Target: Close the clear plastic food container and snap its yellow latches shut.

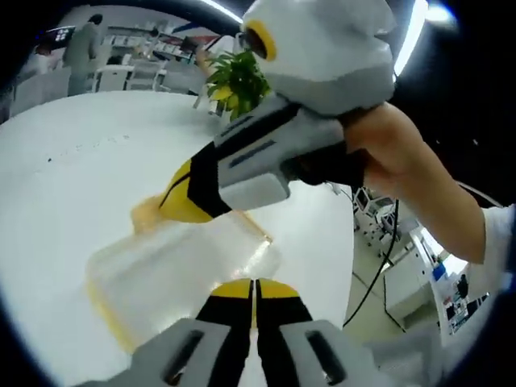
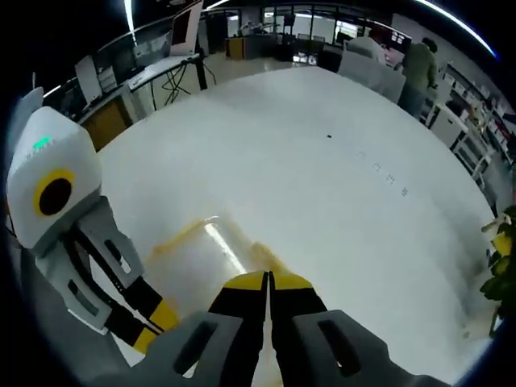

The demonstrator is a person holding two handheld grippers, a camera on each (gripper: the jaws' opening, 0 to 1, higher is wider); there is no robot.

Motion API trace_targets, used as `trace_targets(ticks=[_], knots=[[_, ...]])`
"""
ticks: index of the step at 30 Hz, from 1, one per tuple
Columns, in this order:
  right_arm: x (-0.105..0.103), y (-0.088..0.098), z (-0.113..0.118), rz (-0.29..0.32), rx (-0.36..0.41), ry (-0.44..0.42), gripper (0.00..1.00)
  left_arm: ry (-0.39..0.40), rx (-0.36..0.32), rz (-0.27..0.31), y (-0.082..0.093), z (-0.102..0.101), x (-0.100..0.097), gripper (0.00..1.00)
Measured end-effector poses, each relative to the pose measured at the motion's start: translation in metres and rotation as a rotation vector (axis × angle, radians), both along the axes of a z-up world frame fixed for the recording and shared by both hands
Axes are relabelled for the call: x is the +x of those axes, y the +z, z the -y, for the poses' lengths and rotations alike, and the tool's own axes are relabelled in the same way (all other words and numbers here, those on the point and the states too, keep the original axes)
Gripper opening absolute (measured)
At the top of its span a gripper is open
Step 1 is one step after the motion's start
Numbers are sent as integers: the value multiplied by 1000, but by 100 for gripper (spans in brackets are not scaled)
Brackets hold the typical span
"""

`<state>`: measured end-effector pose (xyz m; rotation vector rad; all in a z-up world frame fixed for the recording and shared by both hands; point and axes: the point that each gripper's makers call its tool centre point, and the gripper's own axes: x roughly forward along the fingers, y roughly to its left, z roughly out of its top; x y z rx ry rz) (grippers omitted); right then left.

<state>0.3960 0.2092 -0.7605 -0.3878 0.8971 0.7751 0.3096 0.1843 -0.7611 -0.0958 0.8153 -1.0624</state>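
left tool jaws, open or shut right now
Shut. In the left gripper view the left tool shows its two yellow-tipped jaws pressed together with no gap, resting against the clear plastic container on the white table.

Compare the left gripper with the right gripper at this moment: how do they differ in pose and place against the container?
The left gripper meets the container at its near edge; the right gripper reaches the far, yellow-edged side. In the right gripper view, the right gripper points across the container, while the left gripper comes in from the left. Both have yellow-tipped jaws pressed together.
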Motion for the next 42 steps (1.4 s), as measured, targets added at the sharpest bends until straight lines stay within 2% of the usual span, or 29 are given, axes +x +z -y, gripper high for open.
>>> trace_targets(ticks=[4, 12, 15, 20, 23, 26, 28, 30, 32, 33, 34, 35, 36, 37, 38, 40, 42], knots=[[7, -2, 2, 0, 15, -28, 0, -3, -13, -25, -2, 0, -7, 0], [19, -16, 7, -7, -35, -50, 0, -13, -13, -41, -7, 2, -15, 0], [25, -21, 11, 8, -58, -56, 0, -7, -25, -44, -7, 4, -14, 0], [31, -24, 12, -17, -42, -80, 0, 1, -41, -57, -7, 4, -15, 0], [30, -20, 13, -23, -34, -65, 0, -2, -35, -47, -5, 2, -15, 0], [30, -5, 7, -14, 9, 7, 0, -15, -26, 40, 2, -3, -8, 0], [25, 4, 2, -32, 29, 54, 6, -36, -7, 109, 9, -6, -2, 0], [19, 9, 4, -40, -17, 124, 15, -69, 35, 213, 14, -7, 2, 6], [12, 10, 6, -39, -90, 237, 15, -133, 79, 323, 17, -6, 2, 11], [9, 11, 6, -36, -116, 282, 15, -182, 123, 389, 17, -5, 0, 12], [3, 10, 7, -41, -163, 361, 16, -195, 153, 425, 17, -6, 0, 16], [1, 9, 7, -44, -177, 383, 17, -210, 173, 459, 17, -6, 1, 19], [-5, 8, 8, -55, -224, 452, 19, -225, 192, 499, 17, -4, 1, 21], [-7, 7, 8, -60, -237, 473, 22, -246, 205, 521, 16, -3, -1, 23], [-13, 5, 8, -75, -270, 534, 25, -283, 223, 530, 12, -1, -5, 24], [-16, 2, 9, -90, -310, 585, 30, -305, 270, 552, 6, -2, -6, 26], [-18, -3, 8, -107, -356, 649, 28, -343, 342, 633, 1, -4, -5, 26]])
